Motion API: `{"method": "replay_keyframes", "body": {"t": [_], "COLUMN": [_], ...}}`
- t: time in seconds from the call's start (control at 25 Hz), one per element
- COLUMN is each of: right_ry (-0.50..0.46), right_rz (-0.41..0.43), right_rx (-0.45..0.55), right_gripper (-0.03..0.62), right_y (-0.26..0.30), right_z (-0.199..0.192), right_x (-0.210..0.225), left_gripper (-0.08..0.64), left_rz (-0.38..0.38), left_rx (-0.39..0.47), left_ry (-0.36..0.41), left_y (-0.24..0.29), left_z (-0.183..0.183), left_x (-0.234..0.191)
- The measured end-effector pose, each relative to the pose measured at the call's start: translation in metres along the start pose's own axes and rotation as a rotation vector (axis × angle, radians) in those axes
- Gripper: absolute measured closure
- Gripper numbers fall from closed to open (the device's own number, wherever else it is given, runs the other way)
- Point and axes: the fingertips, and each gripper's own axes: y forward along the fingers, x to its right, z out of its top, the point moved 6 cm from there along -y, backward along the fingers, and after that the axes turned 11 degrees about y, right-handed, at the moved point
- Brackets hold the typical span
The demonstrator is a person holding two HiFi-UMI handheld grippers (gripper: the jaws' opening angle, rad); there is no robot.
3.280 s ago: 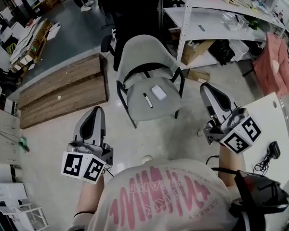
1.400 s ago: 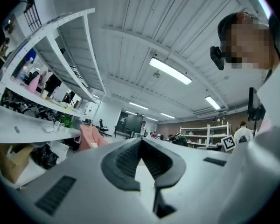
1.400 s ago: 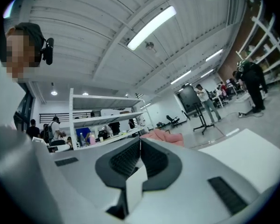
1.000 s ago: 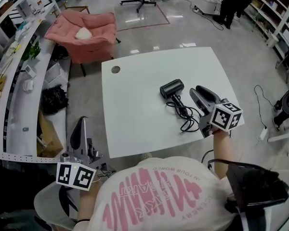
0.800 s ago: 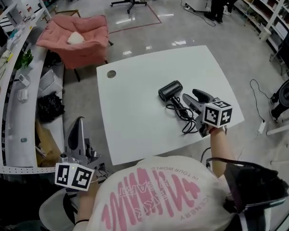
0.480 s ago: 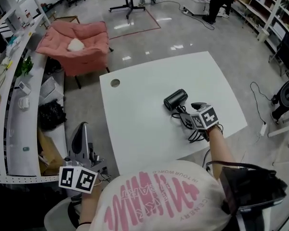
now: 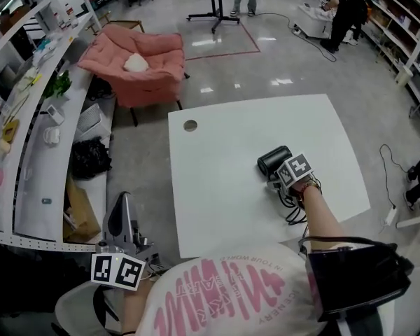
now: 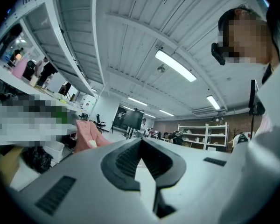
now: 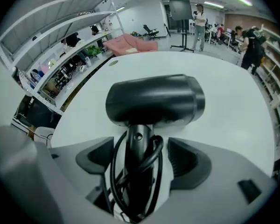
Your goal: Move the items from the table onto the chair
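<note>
One black hair dryer lies on the single white square table, toward the table's right half, with its one black cord looped beside and around its handle. The table has one round hole near its far left corner.

There are two grippers. The right gripper points steeply down over the dryer. Its jaws have just been opening and now stand wide apart. In the right gripper view the dryer's handle and cord loops sit midway between the two dark pads, with a clear gap on each side, so the pads press on nothing. The barrel lies crosswise just beyond the jaw tips.

The left gripper is held off the table, well apart from the dryer, above the edge of a light grey chair. Its jaw tips meet, with nothing between them.

One pink armchair stands on the floor beyond the table.
</note>
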Motion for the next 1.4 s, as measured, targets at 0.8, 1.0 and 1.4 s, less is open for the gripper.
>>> {"method": "replay_keyframes", "body": {"t": [0.8, 1.0, 1.4], "right_ry": [0.182, 0.106, -0.051], "right_rz": [0.501, 0.722, 1.148], "right_rx": [0.274, 0.380, 0.269], "right_gripper": [0.371, 0.373, 0.374], "right_y": [-0.060, -0.105, -0.150], "right_z": [0.004, 0.007, -0.009], "right_x": [0.014, -0.008, -0.129], "left_gripper": [0.551, 0.551, 0.551], "left_rz": [0.281, 0.366, 0.726], "left_rx": [0.085, 0.094, 0.070], "left_ry": [-0.003, 0.017, 0.029], "left_y": [-0.079, -0.110, -0.242], "left_z": [0.014, 0.015, -0.010], "left_x": [0.098, 0.139, 0.217]}}
